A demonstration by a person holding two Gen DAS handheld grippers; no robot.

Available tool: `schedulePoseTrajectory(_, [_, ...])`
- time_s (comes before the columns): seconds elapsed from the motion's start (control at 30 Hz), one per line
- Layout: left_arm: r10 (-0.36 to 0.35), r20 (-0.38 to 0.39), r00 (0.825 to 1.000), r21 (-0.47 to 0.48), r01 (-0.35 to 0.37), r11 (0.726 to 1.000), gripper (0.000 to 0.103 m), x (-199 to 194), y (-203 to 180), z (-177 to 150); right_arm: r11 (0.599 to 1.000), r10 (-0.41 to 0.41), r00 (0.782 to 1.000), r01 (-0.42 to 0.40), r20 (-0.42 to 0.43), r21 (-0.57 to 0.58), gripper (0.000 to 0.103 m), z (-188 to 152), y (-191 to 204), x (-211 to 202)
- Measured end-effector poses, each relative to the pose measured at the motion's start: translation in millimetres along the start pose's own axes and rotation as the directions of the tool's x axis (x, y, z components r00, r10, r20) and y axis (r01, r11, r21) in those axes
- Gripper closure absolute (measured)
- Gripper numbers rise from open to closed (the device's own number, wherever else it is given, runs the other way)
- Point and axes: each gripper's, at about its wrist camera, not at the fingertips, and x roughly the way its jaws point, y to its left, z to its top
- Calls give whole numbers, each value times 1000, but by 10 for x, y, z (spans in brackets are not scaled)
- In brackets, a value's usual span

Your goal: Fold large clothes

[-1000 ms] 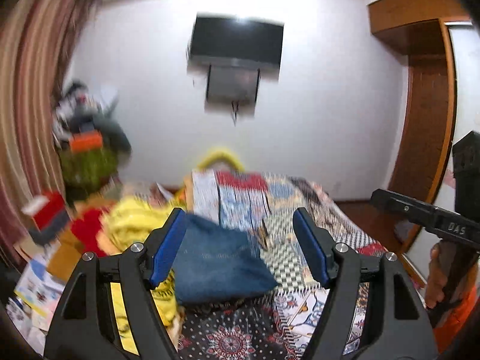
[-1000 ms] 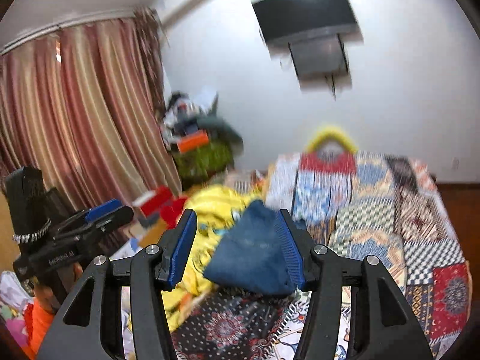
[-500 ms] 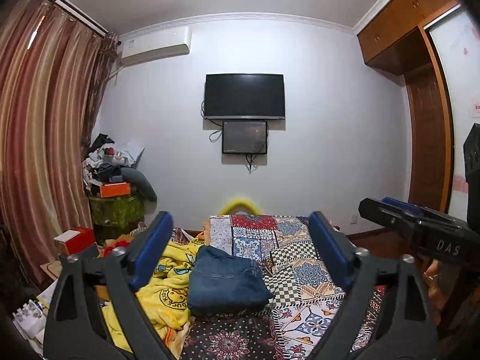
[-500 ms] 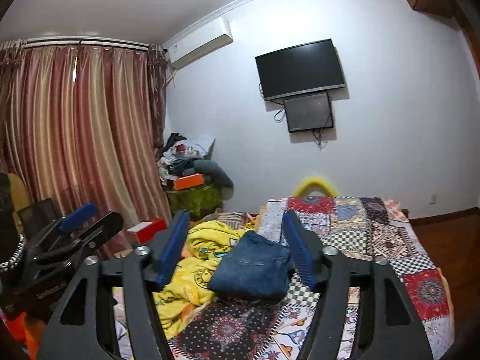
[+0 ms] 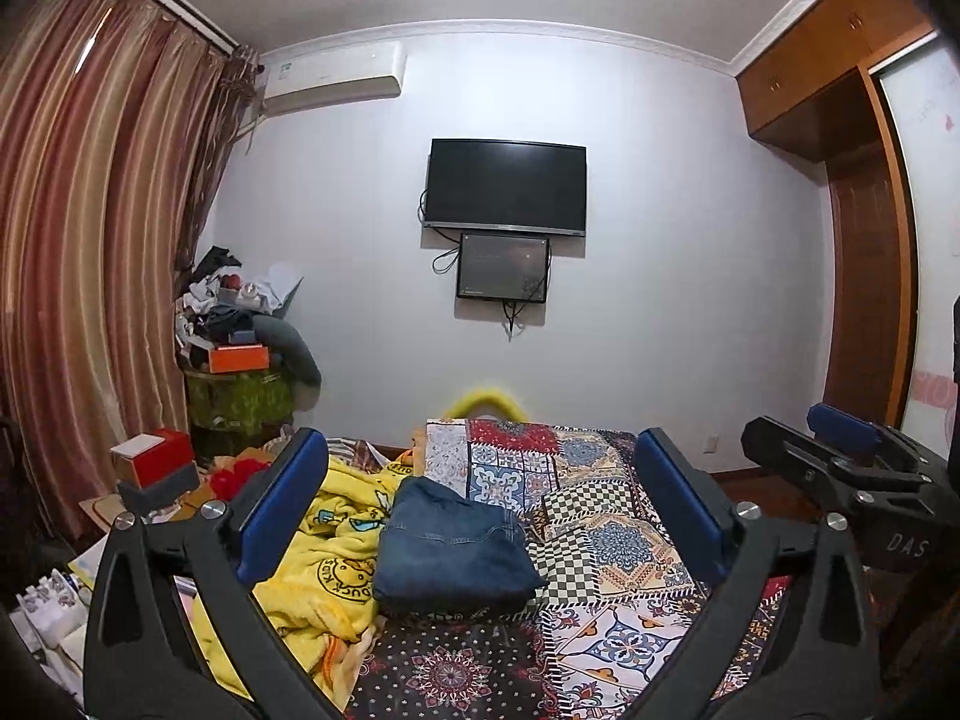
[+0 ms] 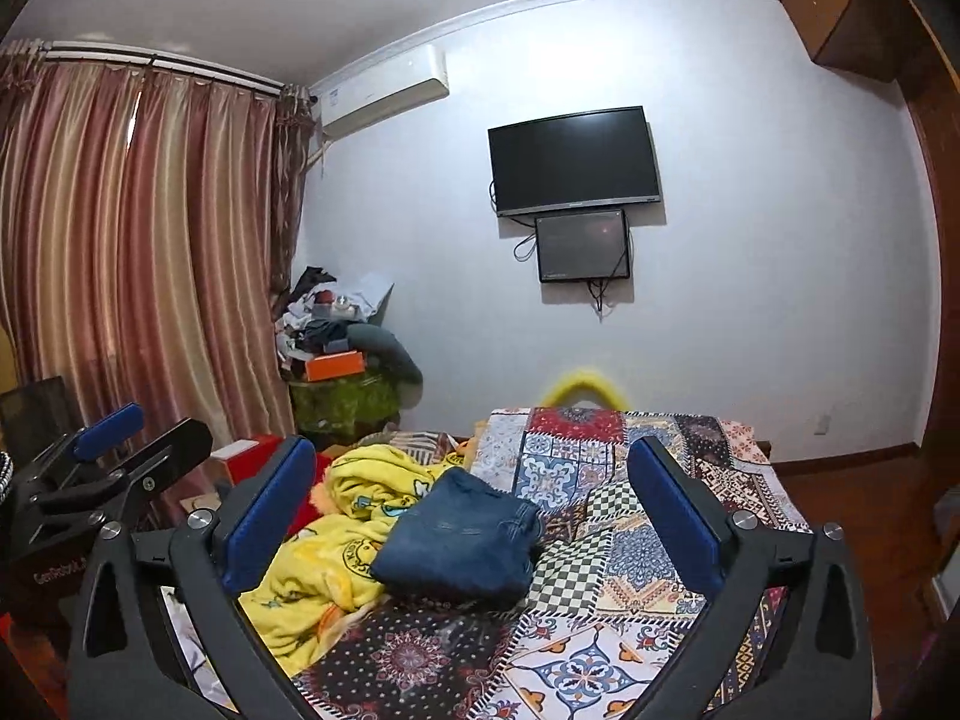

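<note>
A folded pair of blue jeans [image 5: 453,546] lies on the patchwork bedspread [image 5: 606,540]; it also shows in the right wrist view [image 6: 459,537]. My left gripper [image 5: 480,510] is open and empty, held back from the bed and well short of the jeans. My right gripper [image 6: 474,510] is open and empty too, also held back. The right gripper shows at the right edge of the left wrist view [image 5: 840,456], and the left gripper at the left edge of the right wrist view [image 6: 120,444].
A crumpled yellow blanket [image 5: 327,546] lies left of the jeans. Boxes and clutter [image 5: 162,468] stand left of the bed, a piled green cabinet [image 5: 240,384] in the corner. Curtains [image 5: 90,270] on the left, TV [image 5: 507,187] on the far wall, wooden wardrobe [image 5: 864,300] on the right.
Both grippers have pulled back and up from the jeans and opened wider. The jeans stay folded on the bed.
</note>
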Motion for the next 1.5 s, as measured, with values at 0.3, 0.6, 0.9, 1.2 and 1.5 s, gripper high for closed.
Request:
schedulePoseTrajectory(0.3, [6,-7,1000,4,-6,1000,1,4,3,-34,1000,-8,1000,8,-11,-13,0,-44,13,-34])
schedulePoseTrajectory(0.6, [4,-16,1000,14,-4,1000,1,32,-9,-37,1000,-10,1000,10,-19,-9,0,-28,0,-69])
schedulePoseTrajectory(0.9, [1,-17,1000,17,-1,1000,1,36,2,-45,1000,-11,1000,11,-19,-4,0,1,-15,-94])
schedulePoseTrajectory(1.2, [-10,-19,1000,13,10,1000,0,54,17,-43,1000,-13,1000,13,-20,-2,0,14,-21,-100])
schedulePoseTrajectory(1.5, [-23,-32,999,6,23,1000,0,73,67,-53,1000,-24,999,24,-29,-2,0,20,8,-98])
